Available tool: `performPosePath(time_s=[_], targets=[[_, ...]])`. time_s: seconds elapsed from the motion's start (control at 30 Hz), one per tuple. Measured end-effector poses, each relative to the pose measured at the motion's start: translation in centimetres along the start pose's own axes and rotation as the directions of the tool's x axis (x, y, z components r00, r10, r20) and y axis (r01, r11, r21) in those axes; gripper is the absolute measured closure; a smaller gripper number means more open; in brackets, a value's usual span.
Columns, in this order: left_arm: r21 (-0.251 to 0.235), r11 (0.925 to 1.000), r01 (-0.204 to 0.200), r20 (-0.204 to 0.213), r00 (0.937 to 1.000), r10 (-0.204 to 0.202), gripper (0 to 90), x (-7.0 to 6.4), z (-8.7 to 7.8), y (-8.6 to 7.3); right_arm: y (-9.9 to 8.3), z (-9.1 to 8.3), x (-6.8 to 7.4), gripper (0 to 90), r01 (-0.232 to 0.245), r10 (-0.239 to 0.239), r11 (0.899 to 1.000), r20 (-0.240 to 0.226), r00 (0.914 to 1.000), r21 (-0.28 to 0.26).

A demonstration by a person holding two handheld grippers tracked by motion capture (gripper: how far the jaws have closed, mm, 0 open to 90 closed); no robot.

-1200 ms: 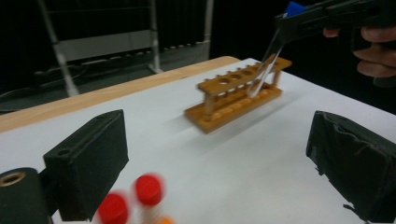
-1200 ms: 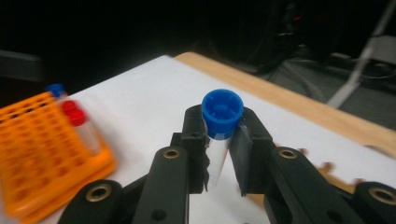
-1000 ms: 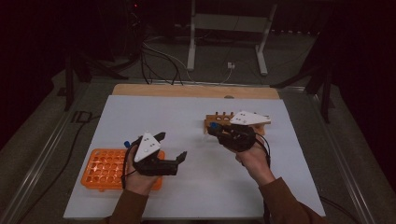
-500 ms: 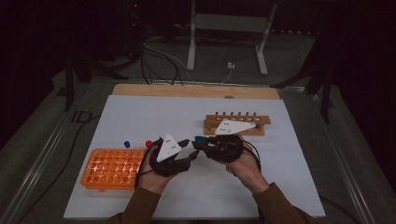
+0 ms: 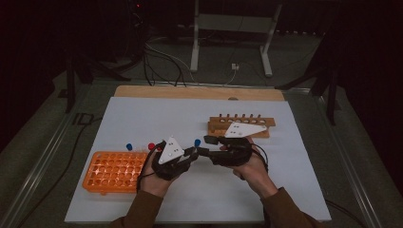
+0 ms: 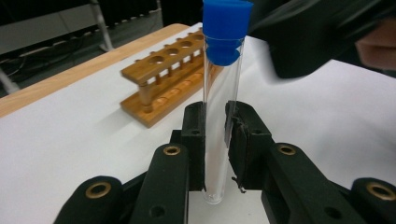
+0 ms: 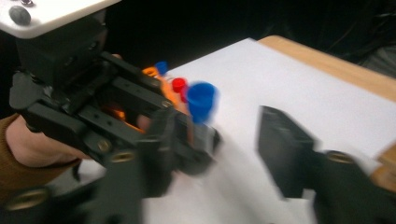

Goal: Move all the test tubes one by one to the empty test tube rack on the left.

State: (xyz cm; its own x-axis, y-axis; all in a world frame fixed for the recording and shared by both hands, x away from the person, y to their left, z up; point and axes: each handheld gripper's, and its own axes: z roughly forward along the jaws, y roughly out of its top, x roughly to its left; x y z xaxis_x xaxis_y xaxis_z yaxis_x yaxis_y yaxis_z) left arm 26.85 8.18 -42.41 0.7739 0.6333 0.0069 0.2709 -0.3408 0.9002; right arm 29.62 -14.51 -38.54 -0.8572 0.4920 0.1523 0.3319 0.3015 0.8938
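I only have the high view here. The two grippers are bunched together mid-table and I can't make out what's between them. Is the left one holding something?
Observer: Yes. In the left gripper view the left gripper is shut on a clear tube with a blue cap, held upright between its jaws.
Operator: Has the right one got hold of it too?
Observer: Not by the right gripper view: the right gripper has its jaws spread, with the blue cap just left of the gap between them.
Operator: Anything inside the tube?
Observer: It looks empty; the white table cover shows through the glass.
Operator: Is the wooden rack free?
Observer: The holes of the wooden rack that show in the left gripper view are empty.
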Motion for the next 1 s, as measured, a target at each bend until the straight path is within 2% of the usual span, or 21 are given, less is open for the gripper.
performPosePath(time_s=[0.1, 0.2, 0.33, 0.4, 0.5, 0.57, 0.77, 1.0], targets=[[-0.01, 0.9998, 0.014, -0.017, 0.9998, -0.014, 77.7, 0.5, -0.6, -0.2, -0.6, -0.9, -0.7, 29.2, -0.003, 0.004, 1.0, 0.066, 0.9978, -0.018], [-0.029, 0.9992, 0.027, -0.034, 0.999, -0.028, 77.7, 1.1, -1.5, -0.3, -1.5, -1.6, -1.4, 16.4, -0.002, 0.003, 1.0, 0.159, 0.9873, -0.01], [-0.051, 0.9976, 0.046, -0.062, 0.9968, -0.05, 77.7, 2.0, -2.9, -0.5, -3.2, -2.5, -2.5, 8.4, -0.008, 0.009, 1.0, 0.259, 0.9659, -0.008], [-0.066, 0.996, 0.059, -0.076, 0.995, -0.064, 77.7, 2.5, -3.8, -0.6, -4.0, -3.0, -2.9, 2.8, -0.02, 0.022, 1.0, 0.294, 0.9556, -0.009], [-0.089, 0.9934, 0.073, -0.101, 0.9916, -0.082, 77.6, 3.3, -5.2, -0.7, -5.1, -3.6, -3.6, 0.0, -0.031, 0.033, 0.999, 0.335, 0.9415, -0.012], [-0.105, 0.9911, 0.082, -0.115, 0.9889, -0.094, 77.6, 3.9, -6.2, -0.9, -5.7, -4.1, -3.9, 0.0, -0.033, 0.037, 0.999, 0.37, 0.9281, -0.015], [-0.14, 0.9842, 0.108, -0.161, 0.9782, -0.131, 77.5, 5.4, -9.2, -1.8, -6.6, -5.6, -4.5, 0.0, -0.06, 0.077, 0.997, 0.398, 0.9141, -0.054], [-0.157, 0.9773, 0.142, -0.22, 0.9598, -0.175, 77.4, 6.7, -11.6, -3.4, -7.6, -7.0, -4.9, 0.0, -0.078, 0.103, 0.994, 0.424, 0.8998, -0.074]])
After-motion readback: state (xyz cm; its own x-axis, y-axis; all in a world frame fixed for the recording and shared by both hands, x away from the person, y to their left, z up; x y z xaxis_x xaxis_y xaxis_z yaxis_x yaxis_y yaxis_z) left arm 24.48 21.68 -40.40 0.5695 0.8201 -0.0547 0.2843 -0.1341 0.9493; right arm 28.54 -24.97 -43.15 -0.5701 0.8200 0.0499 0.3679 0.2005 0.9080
